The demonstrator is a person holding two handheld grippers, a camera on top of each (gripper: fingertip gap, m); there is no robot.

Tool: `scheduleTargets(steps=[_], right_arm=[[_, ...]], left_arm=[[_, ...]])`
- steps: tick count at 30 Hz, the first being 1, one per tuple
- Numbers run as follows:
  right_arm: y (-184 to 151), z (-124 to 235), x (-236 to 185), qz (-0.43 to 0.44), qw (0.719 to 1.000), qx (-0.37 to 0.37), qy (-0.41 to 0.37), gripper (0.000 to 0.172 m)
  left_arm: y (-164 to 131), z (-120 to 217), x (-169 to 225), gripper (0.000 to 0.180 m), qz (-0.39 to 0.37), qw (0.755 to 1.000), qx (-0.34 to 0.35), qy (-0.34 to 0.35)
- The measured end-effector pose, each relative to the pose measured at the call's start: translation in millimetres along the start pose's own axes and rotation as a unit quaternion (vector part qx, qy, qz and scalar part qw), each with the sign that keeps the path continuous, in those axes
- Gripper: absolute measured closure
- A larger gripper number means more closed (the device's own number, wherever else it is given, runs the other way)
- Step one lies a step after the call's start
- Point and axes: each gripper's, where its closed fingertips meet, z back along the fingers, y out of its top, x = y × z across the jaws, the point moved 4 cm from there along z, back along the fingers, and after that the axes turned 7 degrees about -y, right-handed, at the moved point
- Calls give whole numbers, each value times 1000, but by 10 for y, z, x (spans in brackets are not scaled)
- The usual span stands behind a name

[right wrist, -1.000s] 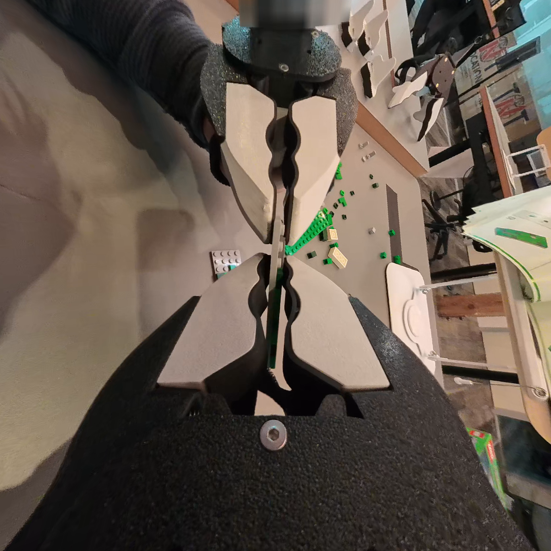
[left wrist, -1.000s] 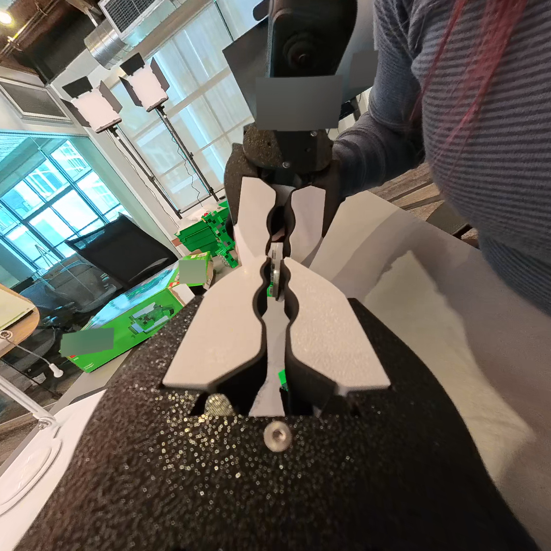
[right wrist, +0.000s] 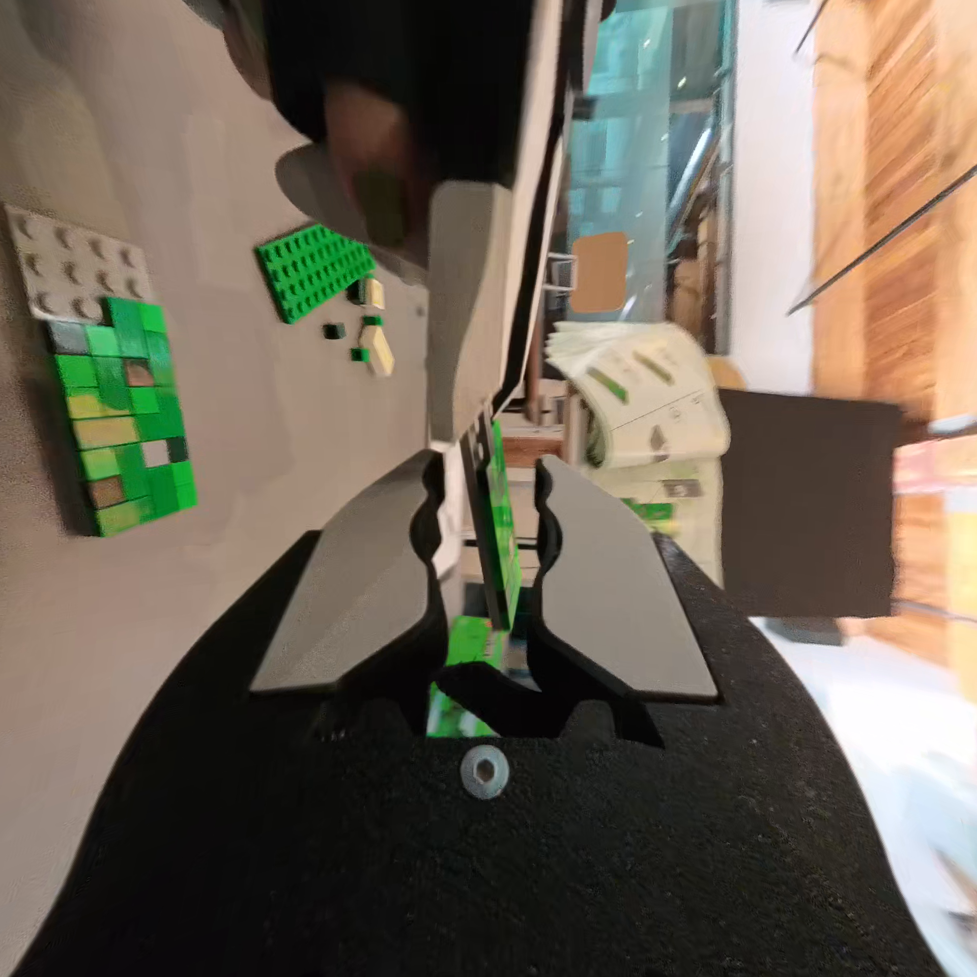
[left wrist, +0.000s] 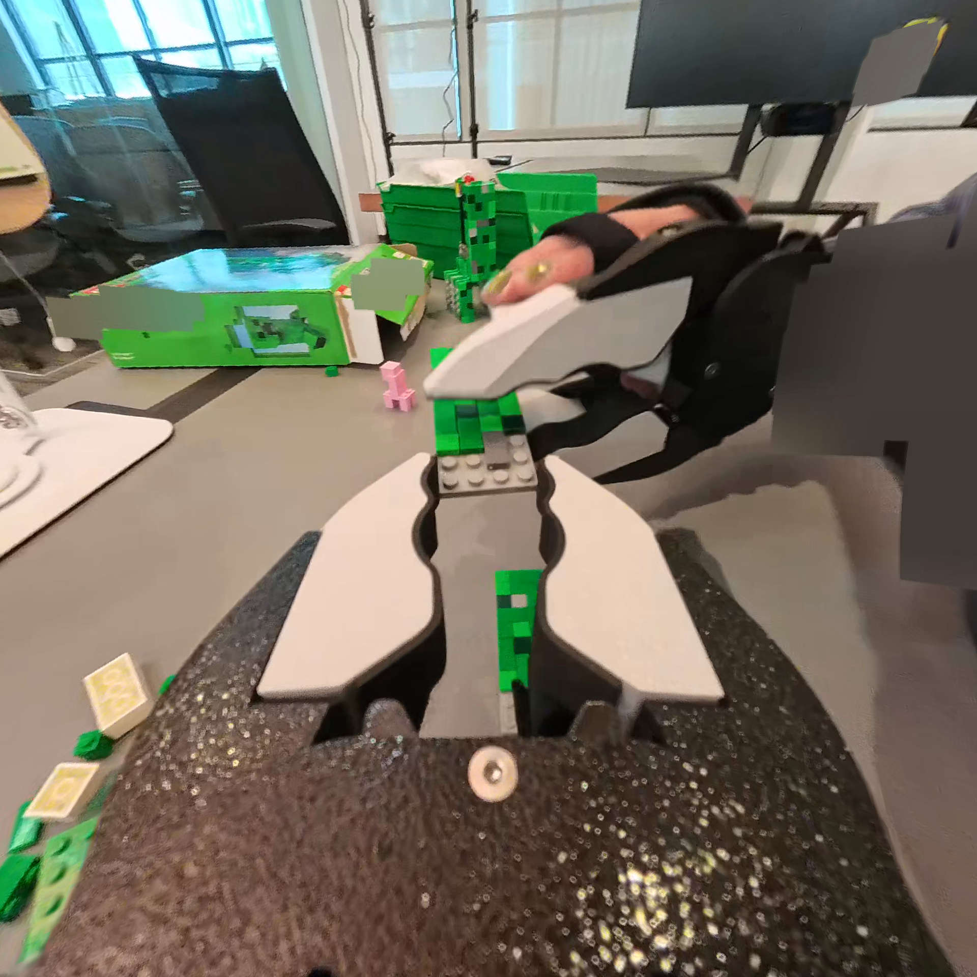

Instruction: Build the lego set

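Left gripper: we see the left gripper (left wrist: pixel 486 470) clenched on a grey studded toy-brick plate partly covered with green tiles (left wrist: pixel 478 476). Both pads press its side edges, and the plate is lifted above the table.
Right gripper: the right gripper (right wrist: pixel 486 470) stands released. The same plate runs edge-on between its fingers, and we see clear space at the right-hand pad.
Hand: a person's hand (left wrist: pixel 550 264) grips the right tool.
Box: a green cardboard box with a printed picture (left wrist: pixel 227 317) lies on its side, end flap open. We cannot tell what is inside.
Far boxes: more green cartons (left wrist: pixel 423 222) stand behind it, with a tall green block figure (left wrist: pixel 476 238) in front of them.
Table: on the grey tabletop (left wrist: pixel 264 465) lies a second grey plate with green tiles (right wrist: pixel 121 412), well apart from the grippers. Also there are a flat green studded baseplate (right wrist: pixel 314 269), two cream bricks (left wrist: pixel 113 692), small green pieces (left wrist: pixel 92 745), a small pink block figure (left wrist: pixel 397 388) and a white rounded mat (left wrist: pixel 106 444).
Booklet: an open paper booklet (right wrist: pixel 639 391) sits beyond the table edge.
Room: we see tall windows (left wrist: pixel 423 63), a black chair (left wrist: pixel 238 158) and a dark screen on a stand (left wrist: pixel 740 47).
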Motion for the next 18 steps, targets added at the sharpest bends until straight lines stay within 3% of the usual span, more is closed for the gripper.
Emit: scheduleTargets(steps=[3, 9, 12, 18], right_arm=[[-176, 61, -67, -85, 995, -31, 41, 127], [-564, 255, -211, -213, 965, -115, 99, 132], [-590, 314, -187, -262, 952, -121, 104, 136], [-582, 377, -125, -329, 930, -110, 121, 137]], left_arm=[[-95, 20, -77, 146, -1, 999, -33, 9], [-390, -160, -271, 146, 12, 984, -176, -11], [-526, -294, -341, 146, 27, 969, -246, -22], [-739, -441, -354, 145, 73, 950, -302, -34]])
